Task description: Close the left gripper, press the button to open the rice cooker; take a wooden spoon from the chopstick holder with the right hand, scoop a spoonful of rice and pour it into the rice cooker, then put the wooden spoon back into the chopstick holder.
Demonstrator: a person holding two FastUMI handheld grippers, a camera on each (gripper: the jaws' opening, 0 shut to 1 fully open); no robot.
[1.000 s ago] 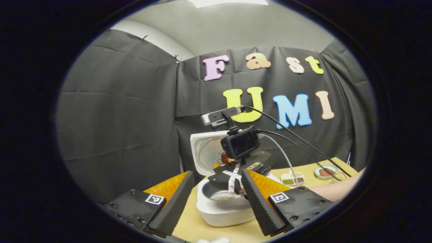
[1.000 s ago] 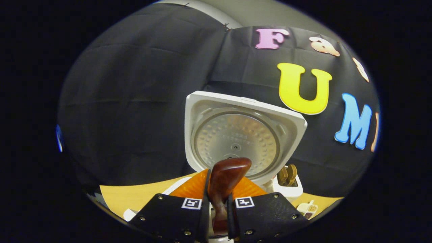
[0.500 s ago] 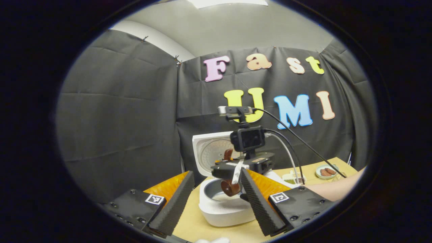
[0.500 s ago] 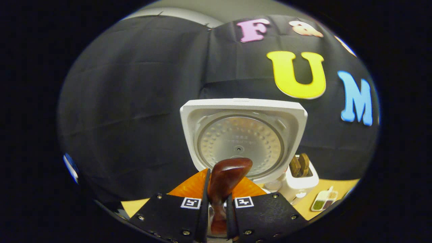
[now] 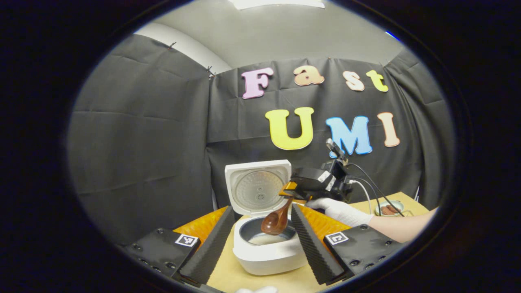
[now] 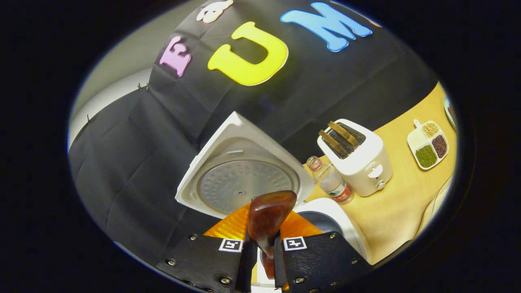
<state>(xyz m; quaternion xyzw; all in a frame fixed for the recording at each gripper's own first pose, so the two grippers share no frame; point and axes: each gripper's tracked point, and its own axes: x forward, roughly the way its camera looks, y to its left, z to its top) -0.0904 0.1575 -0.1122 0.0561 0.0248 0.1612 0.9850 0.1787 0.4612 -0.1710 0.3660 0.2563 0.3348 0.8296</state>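
The right claw (image 6: 260, 252) is pinching the spoon (image 5: 276, 220), tilting its bowl over the open cooker (image 5: 266, 248) near the surface's (image 5: 240, 272) front edge. The left claw (image 5: 260, 240) is hanging spread.

Glossy wooden spoon (image 5: 276, 221); dimpled metal lid (image 6: 240, 185)

The left gripper (image 5: 260, 238) has black plates with small screws and a square black-and-white marker on each side. The right gripper (image 5: 294, 191), toward 2 o'clock, carries a black camera box with black and white cables (image 5: 372, 185). The hand (image 5: 340, 211) wears a white glove.
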